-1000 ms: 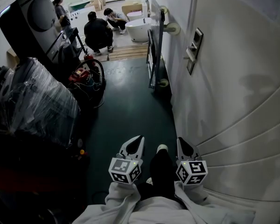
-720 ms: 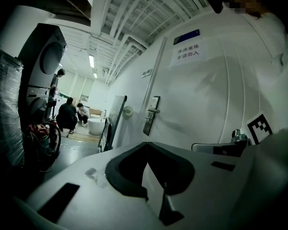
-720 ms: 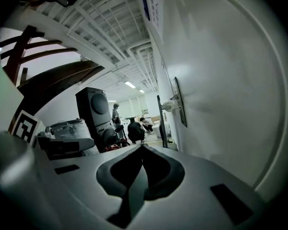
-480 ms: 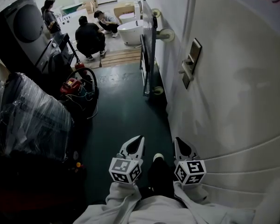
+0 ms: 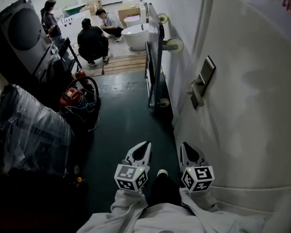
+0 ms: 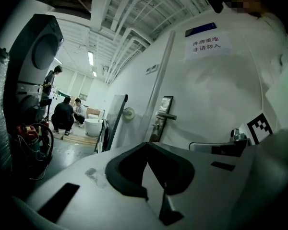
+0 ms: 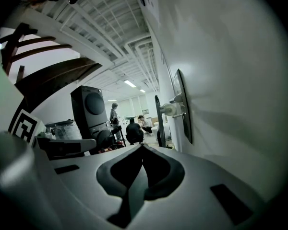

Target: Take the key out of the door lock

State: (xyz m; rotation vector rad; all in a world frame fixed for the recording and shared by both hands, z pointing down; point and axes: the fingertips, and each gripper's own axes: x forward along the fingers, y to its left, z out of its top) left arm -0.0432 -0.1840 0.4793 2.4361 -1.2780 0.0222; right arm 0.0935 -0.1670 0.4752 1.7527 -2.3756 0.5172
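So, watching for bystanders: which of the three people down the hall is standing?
The leftmost person, beside the dark machine; the other two crouch near the white tub.

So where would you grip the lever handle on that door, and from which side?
I'd take the lever handle on its horizontal bar, which stands out from the lock plate, coming straight at the door face with one jaw above and one below. The left gripper and right gripper are shut, so one must open first.

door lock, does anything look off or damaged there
Nothing stands out. The door lock looks intact and in line with the edge of the white door, its handle level. No key can be made out at this size.
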